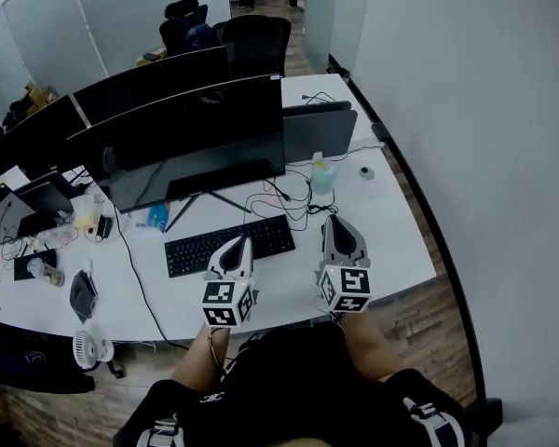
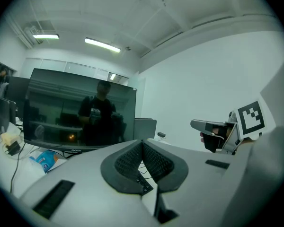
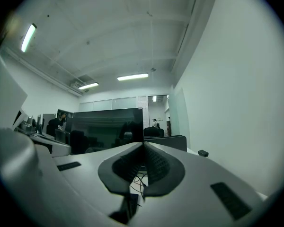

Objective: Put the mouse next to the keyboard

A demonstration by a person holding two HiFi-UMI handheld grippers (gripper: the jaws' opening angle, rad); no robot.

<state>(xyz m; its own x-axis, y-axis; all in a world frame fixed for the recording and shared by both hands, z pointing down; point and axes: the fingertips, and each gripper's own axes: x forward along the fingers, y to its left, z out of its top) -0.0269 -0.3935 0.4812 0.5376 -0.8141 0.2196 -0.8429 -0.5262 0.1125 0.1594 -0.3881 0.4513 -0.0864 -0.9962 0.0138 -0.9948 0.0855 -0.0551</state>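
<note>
A black keyboard (image 1: pixel 228 245) lies on the white desk (image 1: pixel 391 236) in front of the big monitor. No mouse shows clearly in any view. My left gripper (image 1: pixel 238 243) hovers over the keyboard's near edge, its jaws shut with nothing between them (image 2: pixel 143 143). My right gripper (image 1: pixel 339 222) hangs just right of the keyboard, also shut and empty (image 3: pixel 143 145), and it covers the desk under it. In the left gripper view the right gripper (image 2: pixel 217 131) shows at the right.
A dark monitor (image 1: pixel 196 138) stands behind the keyboard, with tangled cables (image 1: pixel 289 198) and a pale green cup (image 1: pixel 323 177) to its right. A small round grey object (image 1: pixel 366 172) sits near the wall side. A blue packet (image 1: pixel 156 217) and clutter lie left.
</note>
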